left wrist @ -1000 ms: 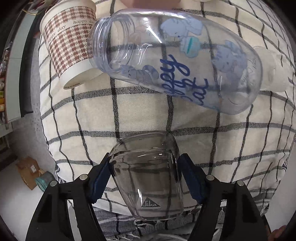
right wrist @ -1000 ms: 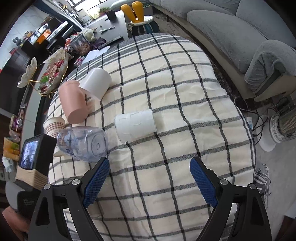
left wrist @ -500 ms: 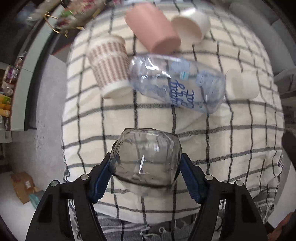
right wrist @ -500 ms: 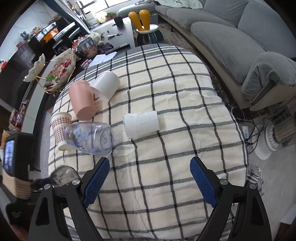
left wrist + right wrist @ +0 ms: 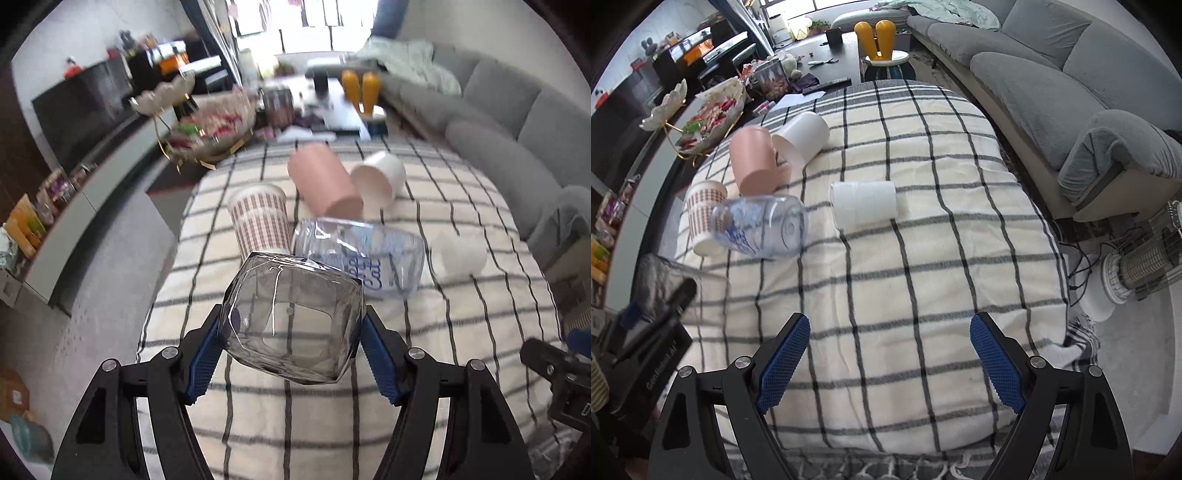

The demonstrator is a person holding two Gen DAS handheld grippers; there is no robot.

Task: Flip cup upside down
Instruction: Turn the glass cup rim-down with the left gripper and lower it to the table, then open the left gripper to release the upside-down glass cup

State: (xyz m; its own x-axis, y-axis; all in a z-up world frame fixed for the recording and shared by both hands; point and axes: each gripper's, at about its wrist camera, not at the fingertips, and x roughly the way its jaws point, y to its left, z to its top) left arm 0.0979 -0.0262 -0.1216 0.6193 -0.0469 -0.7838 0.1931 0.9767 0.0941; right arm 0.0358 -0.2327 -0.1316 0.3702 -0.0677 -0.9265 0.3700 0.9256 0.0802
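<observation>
My left gripper (image 5: 290,354) is shut on a clear, smoky square cup (image 5: 291,317), held above the checked cloth with its base facing the camera. The cup and the left gripper also show blurred at the left edge of the right wrist view (image 5: 661,284). My right gripper (image 5: 890,354) is open and empty above the near part of the checked table (image 5: 923,258).
On the cloth lie a clear printed bottle (image 5: 365,258), a pink cup (image 5: 321,184), a white cup (image 5: 380,177) and a white ribbed cup (image 5: 864,203); a checked paper cup (image 5: 260,221) stands inverted. A grey sofa (image 5: 1052,74) is to the right, a heater (image 5: 1141,266) on the floor.
My left gripper has lifted and tilted up with the clear cup, so the cup's base now faces the camera and the room shows behind. The right gripper stayed open and drew back slightly.
</observation>
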